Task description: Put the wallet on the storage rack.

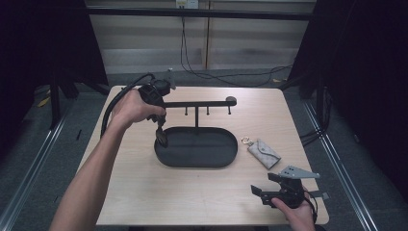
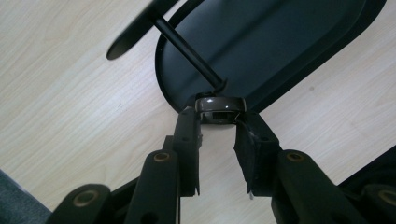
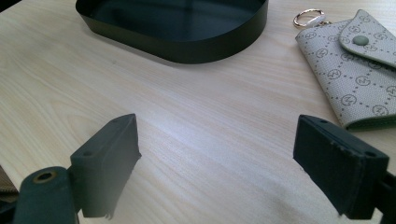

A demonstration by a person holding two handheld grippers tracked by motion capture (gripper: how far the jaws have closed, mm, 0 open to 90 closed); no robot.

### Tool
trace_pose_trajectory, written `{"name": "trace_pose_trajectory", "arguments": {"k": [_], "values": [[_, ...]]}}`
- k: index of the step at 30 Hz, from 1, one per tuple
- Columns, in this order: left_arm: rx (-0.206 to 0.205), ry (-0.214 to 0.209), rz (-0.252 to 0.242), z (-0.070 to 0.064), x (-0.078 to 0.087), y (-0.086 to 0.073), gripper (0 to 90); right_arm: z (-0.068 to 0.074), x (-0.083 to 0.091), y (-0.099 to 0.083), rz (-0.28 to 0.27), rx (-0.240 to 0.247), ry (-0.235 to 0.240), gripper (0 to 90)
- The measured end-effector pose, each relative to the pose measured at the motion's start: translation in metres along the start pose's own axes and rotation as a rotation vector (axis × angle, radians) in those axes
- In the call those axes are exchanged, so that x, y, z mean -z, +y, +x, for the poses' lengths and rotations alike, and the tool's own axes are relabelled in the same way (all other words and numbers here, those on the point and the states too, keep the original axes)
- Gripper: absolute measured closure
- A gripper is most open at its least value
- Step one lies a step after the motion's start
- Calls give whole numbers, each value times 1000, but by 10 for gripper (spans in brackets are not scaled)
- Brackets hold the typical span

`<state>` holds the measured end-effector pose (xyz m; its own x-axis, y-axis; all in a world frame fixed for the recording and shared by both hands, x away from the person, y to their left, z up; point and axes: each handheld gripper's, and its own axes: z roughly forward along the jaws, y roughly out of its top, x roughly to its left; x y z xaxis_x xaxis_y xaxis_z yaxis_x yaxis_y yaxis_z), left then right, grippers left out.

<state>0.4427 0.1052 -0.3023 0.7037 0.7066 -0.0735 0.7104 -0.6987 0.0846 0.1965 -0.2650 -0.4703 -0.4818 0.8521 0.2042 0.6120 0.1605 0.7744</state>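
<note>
Black tray (image 2: pixel 299 51) rim pinched, seemingly, by left hand-held gripper (image 2: pixel 219 119).

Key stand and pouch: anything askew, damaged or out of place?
Nothing damaged. The stand is upright in its tray. The pouch lies flat on the table beside the tray, off the hooks. The left claw grips a small dark piece at the tray's rim.
</note>
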Motion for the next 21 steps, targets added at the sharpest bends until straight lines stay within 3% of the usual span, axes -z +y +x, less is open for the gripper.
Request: {"name": "trace_pose_trajectory", "arguments": {"k": [8, 10, 12, 13, 17, 21], "values": [[18, 3, -2, 3, -2, 9, 707, 0, 0, 0, 2, 1, 5, 144], [39, 4, -9, 2, -3, 11, 706, 0, 0, 0, 2, 1, 4, 144], [24, 13, 6, 1, -4, 14, 706, 0, 0, 0, 4, 1, 4, 145], [51, 19, 0, 1, -5, 17, 706, 0, 0, 0, 4, 0, 6, 145], [38, 38, 21, 3, -7, 21, 705, 0, -1, 0, 4, 0, 7, 145], [47, 25, 18, 4, -8, 20, 704, -1, -1, 0, 3, -5, 9, 146]]}}
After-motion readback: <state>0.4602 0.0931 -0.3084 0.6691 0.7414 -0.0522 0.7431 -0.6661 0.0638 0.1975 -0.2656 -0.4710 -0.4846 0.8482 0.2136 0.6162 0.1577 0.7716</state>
